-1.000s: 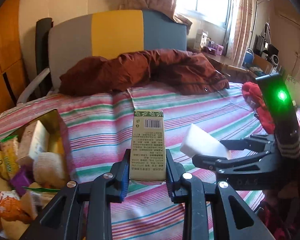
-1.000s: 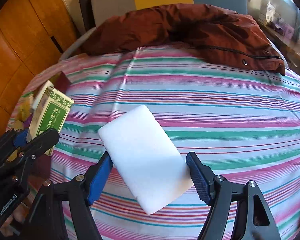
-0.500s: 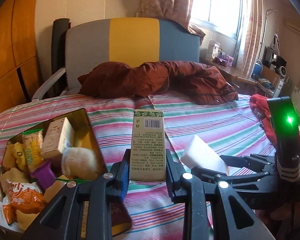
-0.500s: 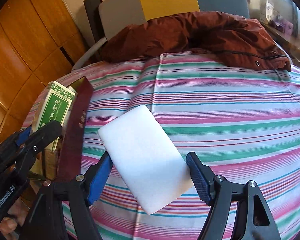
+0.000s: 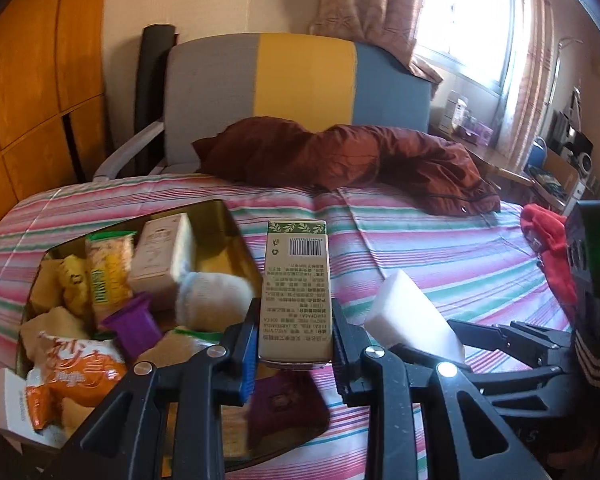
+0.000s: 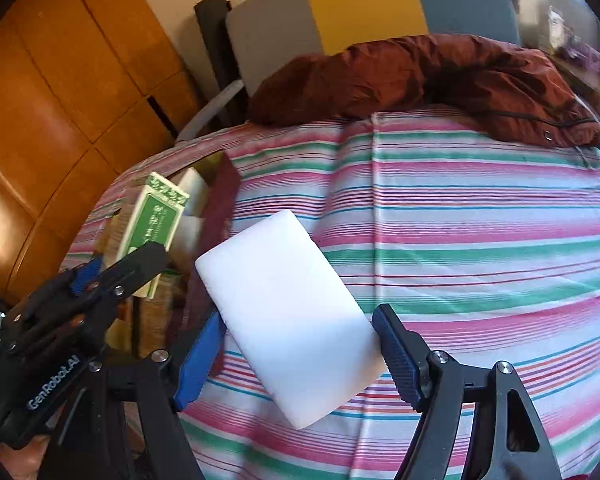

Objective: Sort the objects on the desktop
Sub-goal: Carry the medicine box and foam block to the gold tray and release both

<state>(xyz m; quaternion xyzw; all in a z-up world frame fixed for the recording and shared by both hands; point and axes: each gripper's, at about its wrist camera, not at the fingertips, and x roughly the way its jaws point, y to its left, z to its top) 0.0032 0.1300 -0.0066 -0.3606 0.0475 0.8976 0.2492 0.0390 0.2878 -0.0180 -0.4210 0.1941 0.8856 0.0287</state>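
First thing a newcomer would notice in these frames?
Both grippers are loaded: the left gripper clamps a green carton upright over the crammed snack box, and the right gripper pinches a white sponge block above the striped bedspread. Behind, a maroon jacket lies crumpled.

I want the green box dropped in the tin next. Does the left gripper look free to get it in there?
Probably yes. The left gripper holds the green box right at the open tin's near edge. The tin is crowded, but nothing blocks the way.
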